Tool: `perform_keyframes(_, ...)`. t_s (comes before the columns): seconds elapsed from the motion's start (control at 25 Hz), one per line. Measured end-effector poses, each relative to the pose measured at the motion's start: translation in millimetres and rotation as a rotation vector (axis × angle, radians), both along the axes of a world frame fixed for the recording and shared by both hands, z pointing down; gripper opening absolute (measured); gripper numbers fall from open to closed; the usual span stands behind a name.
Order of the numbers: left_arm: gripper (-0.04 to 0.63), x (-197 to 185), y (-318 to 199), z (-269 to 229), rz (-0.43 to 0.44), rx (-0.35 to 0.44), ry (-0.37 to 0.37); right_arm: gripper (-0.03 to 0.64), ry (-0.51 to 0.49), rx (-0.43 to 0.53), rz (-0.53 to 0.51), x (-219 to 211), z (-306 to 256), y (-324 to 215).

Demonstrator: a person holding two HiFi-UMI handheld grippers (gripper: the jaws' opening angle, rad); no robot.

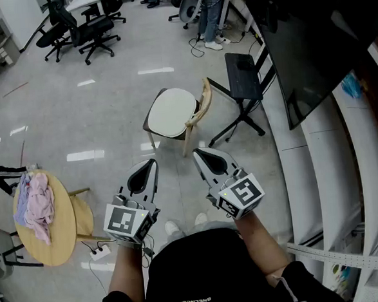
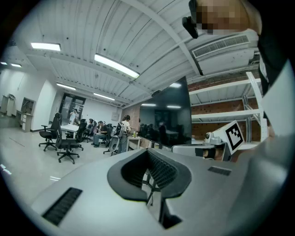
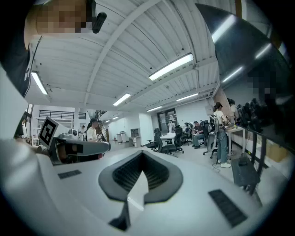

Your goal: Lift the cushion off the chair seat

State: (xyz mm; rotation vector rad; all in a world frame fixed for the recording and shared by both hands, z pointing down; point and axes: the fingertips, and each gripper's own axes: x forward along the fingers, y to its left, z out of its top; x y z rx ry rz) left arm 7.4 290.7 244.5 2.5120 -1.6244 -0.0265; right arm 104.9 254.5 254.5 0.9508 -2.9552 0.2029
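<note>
In the head view a round white cushion lies on the seat of a light wooden chair, which stands on the floor ahead of me. My left gripper and right gripper are held level side by side, well short of the chair and touching nothing. Both have their jaws together and empty. The left gripper view and the right gripper view look out across the room; neither shows the chair or the cushion.
A black stand with a tray is just right of the chair, under a large dark screen. A round wooden table with bundled cloths stands at my left. Office chairs and people occupy the far end.
</note>
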Motion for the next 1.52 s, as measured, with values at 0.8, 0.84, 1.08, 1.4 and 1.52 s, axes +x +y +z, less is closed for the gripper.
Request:
perform_keyframes(0.8,0.012,95,-40,27,-0.043,-0.060,-0.066,0.009,-0.016,-0.006,-0.046,95,21,-35)
perform_keyframes(0.84,0.012,97,-42,28,-0.042,-0.064,-0.067,0.009,-0.013,-0.010,-0.044,96,22,-37)
perform_keyframes(1.08,0.012,97,-62,35,-0.020,-0.073,-0.074,0.009,-0.005,-0.032,-0.012,100,28,-61)
perform_keyframes(1.4,0.012,67,-106,45,0.019,-0.090,-0.066,0.009,0.000,-0.070,0.050,83,35,-104)
perform_keyframes(1.52,0.012,50,-129,50,0.033,-0.085,-0.060,0.009,0.016,-0.073,0.070,70,37,-123)
